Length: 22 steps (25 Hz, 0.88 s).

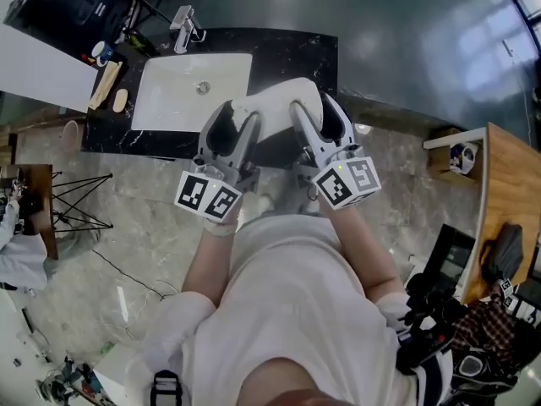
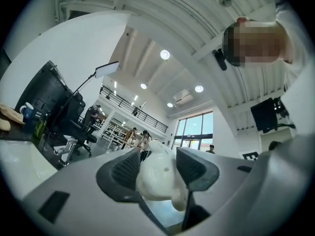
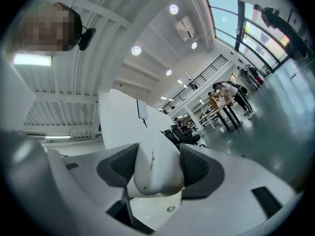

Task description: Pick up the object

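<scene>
L claw (image 1: 241,118) & R claw (image 1: 311,112) both clamped on the white object (image 1: 283,98), held up over the counter (image 1: 296,53).
Head view: object hangs betw. the 2 claws, above the counter's near edge just right of the sink (image 1: 161,108), touching nothing else. L gripper view: rounded white lump sits betw. the dark pads (image 2: 127,170), pressed on both sides, no surface under it. R gripper view: same, narrower end pinched betw. the pads, dark scuff on it. Task-wise: pick-up looks done, object's off the counter in a 2-claw hold; prob. nothing left but holding it steady.
</scene>
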### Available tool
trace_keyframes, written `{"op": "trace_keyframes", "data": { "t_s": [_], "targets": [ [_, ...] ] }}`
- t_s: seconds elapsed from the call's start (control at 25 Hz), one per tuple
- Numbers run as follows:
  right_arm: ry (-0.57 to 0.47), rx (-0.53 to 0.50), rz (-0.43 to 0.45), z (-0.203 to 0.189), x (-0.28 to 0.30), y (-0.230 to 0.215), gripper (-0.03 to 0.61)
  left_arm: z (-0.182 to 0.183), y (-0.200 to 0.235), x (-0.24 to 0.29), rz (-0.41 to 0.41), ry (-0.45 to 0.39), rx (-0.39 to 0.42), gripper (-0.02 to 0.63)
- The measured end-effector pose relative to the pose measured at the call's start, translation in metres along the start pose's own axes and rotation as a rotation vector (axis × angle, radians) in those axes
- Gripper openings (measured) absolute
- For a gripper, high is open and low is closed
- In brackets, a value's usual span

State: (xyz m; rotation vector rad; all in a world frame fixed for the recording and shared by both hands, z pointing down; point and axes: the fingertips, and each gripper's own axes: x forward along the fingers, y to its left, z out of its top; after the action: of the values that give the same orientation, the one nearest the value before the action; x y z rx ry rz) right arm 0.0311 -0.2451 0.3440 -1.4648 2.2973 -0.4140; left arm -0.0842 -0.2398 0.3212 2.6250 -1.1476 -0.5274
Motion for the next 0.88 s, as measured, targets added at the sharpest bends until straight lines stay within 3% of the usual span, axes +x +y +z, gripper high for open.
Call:
{"op": "trace_keyframes", "data": {
  "t_s": [0.4,0.88],
  "targets": [
    [-0.134,-0.070,0.043,0.054,-0.015,0.029,0.275,0.046,-0.038,0.001,-0.061,-0.116,0.082,0.219],
    [-0.154,-0.103,0.041,0.061,-0.021,0.033,0.275,0.048,-0.045,-0.001,-0.079,-0.122,0.084,0.219]
  ]
}}
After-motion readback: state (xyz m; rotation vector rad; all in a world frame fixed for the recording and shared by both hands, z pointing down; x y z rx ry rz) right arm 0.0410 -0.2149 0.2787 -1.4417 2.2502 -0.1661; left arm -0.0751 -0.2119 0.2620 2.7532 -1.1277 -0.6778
